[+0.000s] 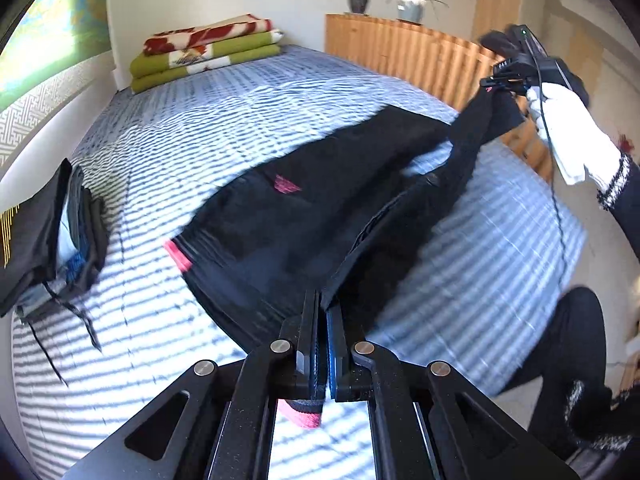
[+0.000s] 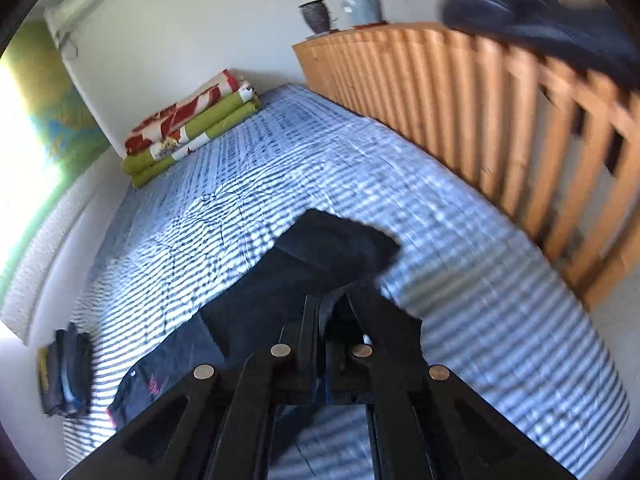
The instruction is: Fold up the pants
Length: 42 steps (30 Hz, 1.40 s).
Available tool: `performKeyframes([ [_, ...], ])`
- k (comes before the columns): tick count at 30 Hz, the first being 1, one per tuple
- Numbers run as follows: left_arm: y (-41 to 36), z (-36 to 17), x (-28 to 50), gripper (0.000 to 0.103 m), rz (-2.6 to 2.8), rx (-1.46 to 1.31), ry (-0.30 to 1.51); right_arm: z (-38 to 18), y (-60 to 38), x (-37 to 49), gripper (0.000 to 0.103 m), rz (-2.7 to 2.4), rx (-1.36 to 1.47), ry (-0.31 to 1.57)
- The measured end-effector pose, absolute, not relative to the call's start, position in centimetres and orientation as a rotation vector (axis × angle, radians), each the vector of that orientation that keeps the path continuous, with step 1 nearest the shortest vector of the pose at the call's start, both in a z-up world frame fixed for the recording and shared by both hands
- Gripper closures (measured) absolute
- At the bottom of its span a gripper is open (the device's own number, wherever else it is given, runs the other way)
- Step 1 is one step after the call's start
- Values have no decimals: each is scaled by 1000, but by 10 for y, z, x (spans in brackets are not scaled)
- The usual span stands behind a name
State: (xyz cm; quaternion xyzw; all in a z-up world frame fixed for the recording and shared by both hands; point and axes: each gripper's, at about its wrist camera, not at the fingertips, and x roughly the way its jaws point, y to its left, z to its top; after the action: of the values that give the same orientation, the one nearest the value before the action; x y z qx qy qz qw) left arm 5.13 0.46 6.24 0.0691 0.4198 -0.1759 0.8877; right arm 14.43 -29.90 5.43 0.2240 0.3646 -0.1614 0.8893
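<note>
Black pants (image 1: 280,232) with a pink logo and pink trim lie partly lifted over the striped bed (image 1: 200,120). My left gripper (image 1: 322,300) is shut on one end of them, and a pink-trimmed edge (image 1: 304,416) hangs below its fingers. At the upper right a white-gloved hand (image 1: 568,132) holds my right gripper (image 1: 500,80), shut on the other end, with the cloth stretched up to it. In the right wrist view that gripper (image 2: 324,304) pinches black fabric, and the pants (image 2: 320,248) trail down to the bed (image 2: 480,280).
A pile of folded dark clothes (image 1: 48,240) (image 2: 64,376) lies at the bed's left edge. Folded green and red blankets (image 1: 208,52) (image 2: 192,128) sit at the far end. A wooden slatted rail (image 2: 500,120) with two pots (image 1: 410,6) borders the right. A person's dark-clad leg (image 1: 576,340) is at lower right.
</note>
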Motion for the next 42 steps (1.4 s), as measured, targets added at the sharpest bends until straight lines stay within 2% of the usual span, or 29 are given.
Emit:
performKeyframes([
  [6,60,42,149,100,-309,52,909,41,-243,251,101,-373,302,795],
  [12,104,-1,234,100,-271,-40,966,1,-211,335,101,-412,200,857],
  [18,114,-48,274,100,-259,-38,1035,-47,-197,388,101,-449,143,941],
  [23,114,-60,284,99,-263,-32,1035,-72,-193,409,101,-471,105,973],
  [24,113,-61,286,97,-260,-29,1033,-74,-193,410,101,-476,100,974],
  [27,112,-60,286,80,-202,-4,1037,-79,-193,417,100,-468,82,999],
  [28,114,-59,288,66,-182,-2,1040,-81,-196,421,92,-431,97,1036],
  [29,119,-57,287,60,-158,-11,1035,-81,-203,426,86,-373,131,1087],
  [30,124,-54,286,55,-140,-27,1025,-78,-210,425,72,-333,162,1111],
  [33,139,-41,275,52,-117,-99,997,-51,-231,407,67,-307,179,1080],
  [36,148,-34,253,45,-132,-171,1003,-21,-261,378,64,-313,218,1048],
  [39,142,-36,220,44,-143,-167,1029,4,-295,341,55,-362,225,998],
  [42,135,-40,187,44,-167,-201,1058,8,-336,298,55,-364,369,983],
])
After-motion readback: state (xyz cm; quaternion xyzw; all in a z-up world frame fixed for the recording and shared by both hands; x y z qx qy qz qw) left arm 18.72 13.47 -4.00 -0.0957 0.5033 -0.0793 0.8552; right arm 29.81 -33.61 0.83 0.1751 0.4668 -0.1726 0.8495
